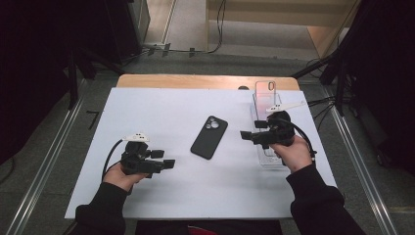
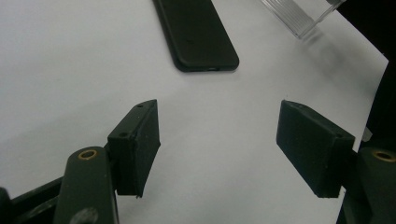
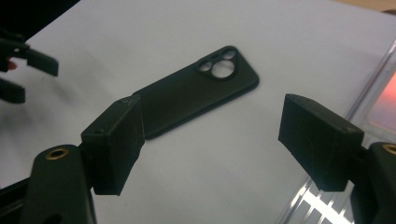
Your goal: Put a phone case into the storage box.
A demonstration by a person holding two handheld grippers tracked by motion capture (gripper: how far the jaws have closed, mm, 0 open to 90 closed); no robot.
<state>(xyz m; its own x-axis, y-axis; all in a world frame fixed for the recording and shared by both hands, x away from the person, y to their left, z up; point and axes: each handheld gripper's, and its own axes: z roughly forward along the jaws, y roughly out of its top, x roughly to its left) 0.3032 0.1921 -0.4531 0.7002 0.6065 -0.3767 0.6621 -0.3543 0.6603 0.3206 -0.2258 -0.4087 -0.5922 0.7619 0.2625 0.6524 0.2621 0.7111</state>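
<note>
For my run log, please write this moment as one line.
left claw: open, empty | right claw: open, empty, facing phone case | phone case: flat on table, untouched | phone: upright in clear stand

You are not looking at any readable writing here: the black phone case is showing no brand, label or number, and the clear stand and the white table are carrying no legible text either.
</note>
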